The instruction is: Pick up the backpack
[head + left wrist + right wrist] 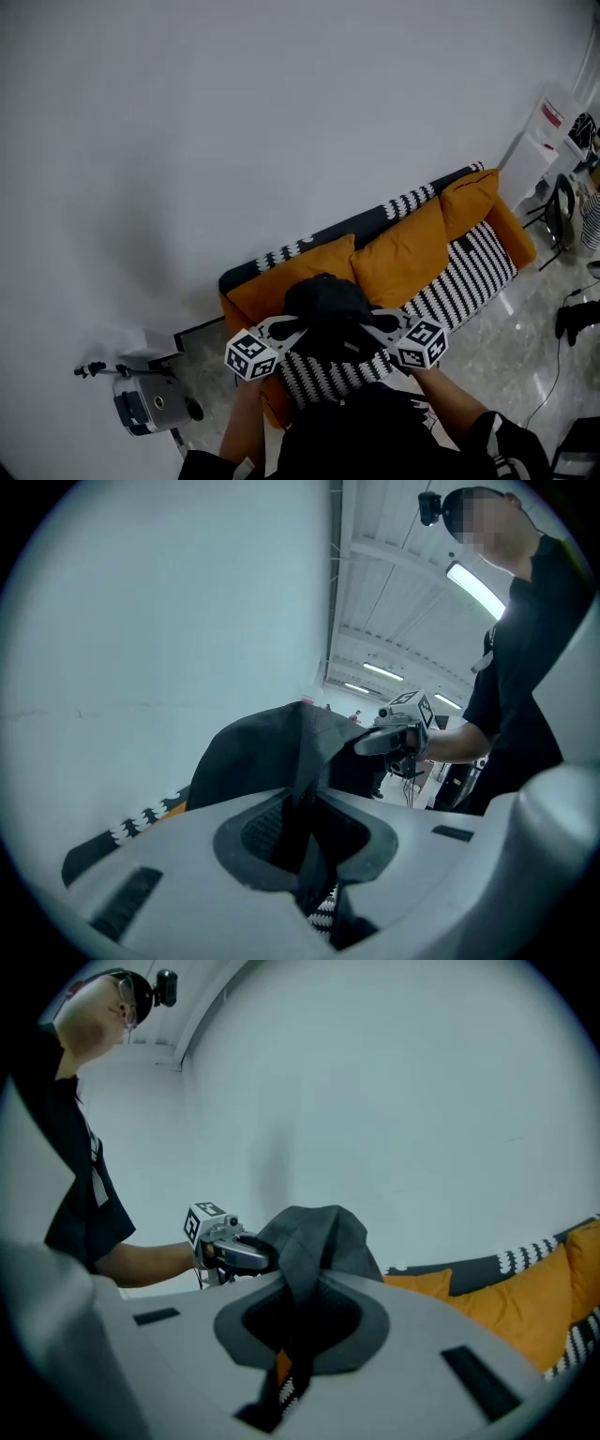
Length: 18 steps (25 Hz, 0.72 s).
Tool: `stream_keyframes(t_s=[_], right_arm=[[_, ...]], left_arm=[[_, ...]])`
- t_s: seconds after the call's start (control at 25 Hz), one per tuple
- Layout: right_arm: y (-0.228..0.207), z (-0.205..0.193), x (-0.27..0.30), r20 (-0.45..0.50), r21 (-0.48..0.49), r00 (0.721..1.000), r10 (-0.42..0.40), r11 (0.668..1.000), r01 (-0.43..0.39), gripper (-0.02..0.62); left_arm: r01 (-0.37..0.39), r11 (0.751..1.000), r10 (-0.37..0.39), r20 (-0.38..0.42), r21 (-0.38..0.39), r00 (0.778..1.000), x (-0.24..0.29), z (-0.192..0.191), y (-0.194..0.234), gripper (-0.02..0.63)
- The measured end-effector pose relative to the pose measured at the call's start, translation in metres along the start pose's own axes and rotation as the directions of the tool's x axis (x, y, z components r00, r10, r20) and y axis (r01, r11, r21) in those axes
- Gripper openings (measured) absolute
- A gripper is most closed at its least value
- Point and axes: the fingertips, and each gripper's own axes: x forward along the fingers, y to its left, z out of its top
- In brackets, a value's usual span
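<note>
And there it was, the black backpack, up between the two grippers and hanging over the front of the sofa. The left gripper was clenched on a fold of the dark fabric, which ran straight down between its jaws. The right gripper did the same on the other side, its jaws pinched tight on a strip of the bag's cloth. From the left gripper view the bag rose like a dark hump against the pale wall, with the other gripper biting into its far edge. The two marker cubes sat level with each other, one on each side of the bag. Behind the bag lay the orange cushions and the black-and-white striped seat cover. Both of the person's forearms reached forward from the bottom of the head view. Off to the left, on the floor by the wall, stood a small white machine, well apart from the bag.
</note>
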Motion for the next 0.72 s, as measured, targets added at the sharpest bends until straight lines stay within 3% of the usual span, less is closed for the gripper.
stream_keyframes(t_s=[0.36,0.72], right_arm=[[-0.003,0.064,-0.018,0.106,-0.056,0.994,-0.035,0.998,0.041,0.032],[-0.001,0.126,-0.037,0.209,-0.115,0.978,-0.018,0.992,0.042,0.031]], left_arm=[[0.011,0.995,-0.016,0.046,0.096,0.999,-0.005,0.064,-0.001,0.059],[0.021,0.983,-0.039,0.094,0.181,0.995,-0.013,0.128,-0.004,0.055]])
